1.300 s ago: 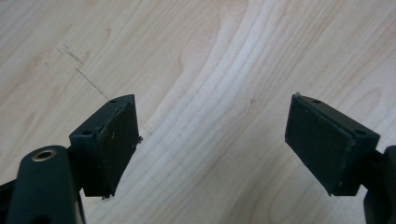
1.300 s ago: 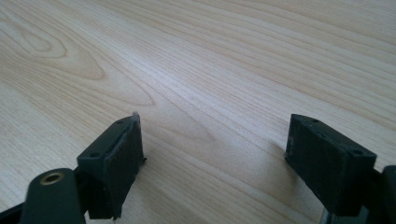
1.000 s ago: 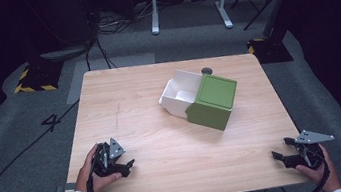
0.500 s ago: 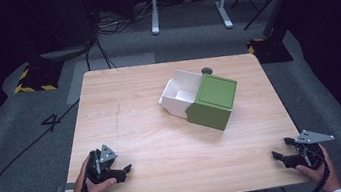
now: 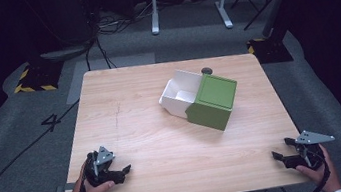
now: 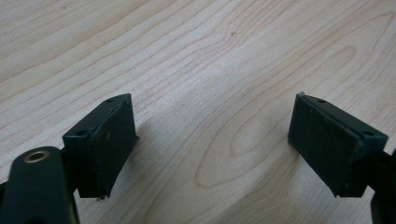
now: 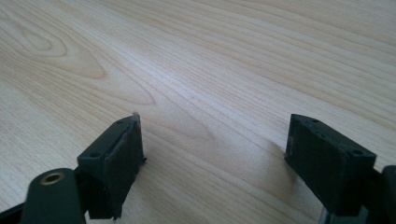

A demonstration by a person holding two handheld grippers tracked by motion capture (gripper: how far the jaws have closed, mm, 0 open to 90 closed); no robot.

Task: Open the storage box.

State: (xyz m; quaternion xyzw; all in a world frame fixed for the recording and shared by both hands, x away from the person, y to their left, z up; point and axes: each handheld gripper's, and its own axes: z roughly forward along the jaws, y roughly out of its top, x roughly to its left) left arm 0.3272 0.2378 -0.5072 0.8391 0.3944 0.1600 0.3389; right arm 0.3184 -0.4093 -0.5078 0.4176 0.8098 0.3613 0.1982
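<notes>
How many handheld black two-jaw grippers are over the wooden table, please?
2. The left gripper sits at the near left corner of the wooden table, jaws open and empty; the right gripper sits at the near right edge, likewise open and empty.

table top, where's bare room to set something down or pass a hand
Most of the table is bare: the whole left half beside the white tray, and the wide near strip between the left gripper and right gripper. The right edge past the green box is narrower. The only crowded spot is right of centre toward the far edge, where box and tray touch.
</notes>
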